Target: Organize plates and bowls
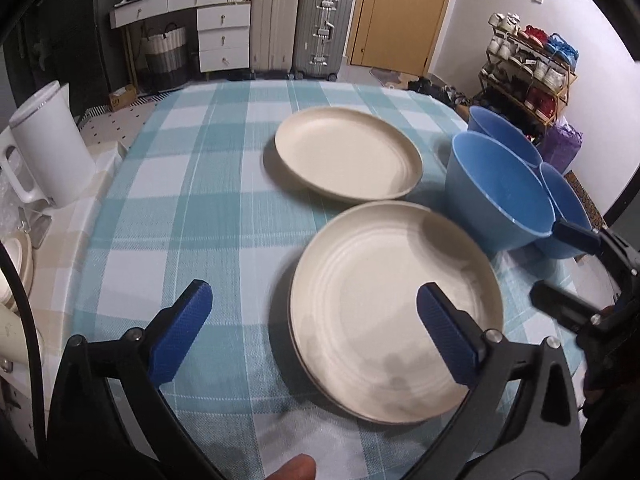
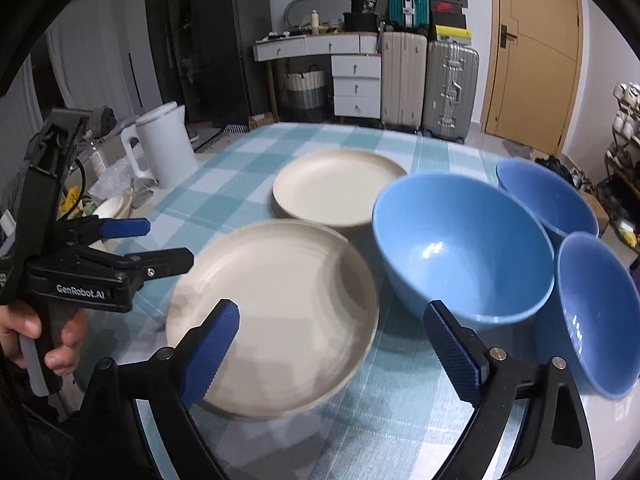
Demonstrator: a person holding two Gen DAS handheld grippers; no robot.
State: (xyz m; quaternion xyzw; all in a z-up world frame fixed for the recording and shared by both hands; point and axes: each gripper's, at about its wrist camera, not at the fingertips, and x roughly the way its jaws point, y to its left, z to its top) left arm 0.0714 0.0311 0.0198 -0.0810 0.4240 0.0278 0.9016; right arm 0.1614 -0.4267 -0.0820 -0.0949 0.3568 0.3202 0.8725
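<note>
Two cream plates [image 2: 276, 312] and three blue bowls [image 2: 464, 248] crowd a checked-cloth desk [image 1: 160, 208]; kettle [image 1: 44, 144] alongside, suitcases [image 1: 296, 28] behind. Each hand-held gripper, left [image 1: 314, 320] and right [image 2: 332, 344], gapes empty.

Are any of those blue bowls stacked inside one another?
No, the three blue bowls stand side by side on the checked tablecloth, each with its inside open to view.

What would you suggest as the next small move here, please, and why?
Probably bring the left gripper forward to the far plate, so it can be stacked on the near plate. Both grippers are open and hold nothing, the two cream plates lie separately on the checked tablecloth, and the three blue bowls sit unstacked beside them, nearer the right gripper.
</note>
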